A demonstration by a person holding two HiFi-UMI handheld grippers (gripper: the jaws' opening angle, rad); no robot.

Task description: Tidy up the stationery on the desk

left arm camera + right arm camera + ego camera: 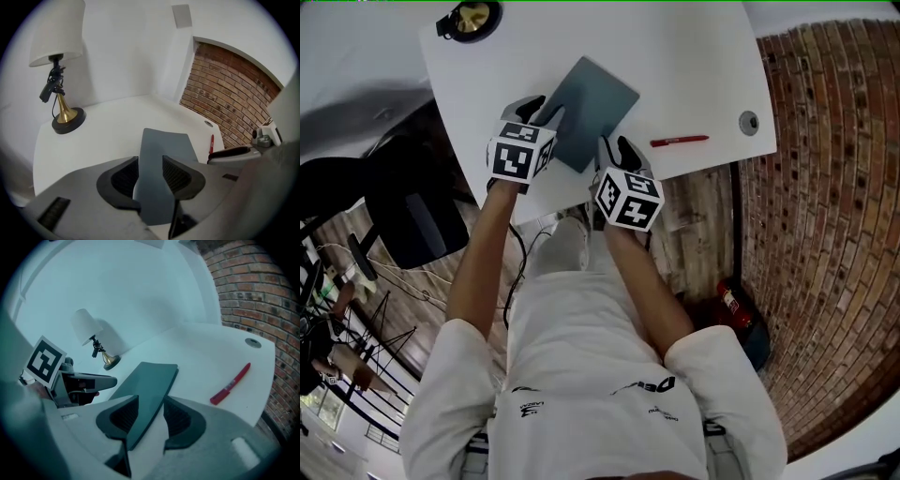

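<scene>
Clamping the notebook (592,111) by its near edge in left gripper (551,116) and right gripper (613,148), 2 holds likely meant to lift it level, clear of the pen (679,141).

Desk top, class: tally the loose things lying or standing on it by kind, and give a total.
Grey notebook: 1
Red pen: 1
Lamp: 1
Total: 3
</scene>
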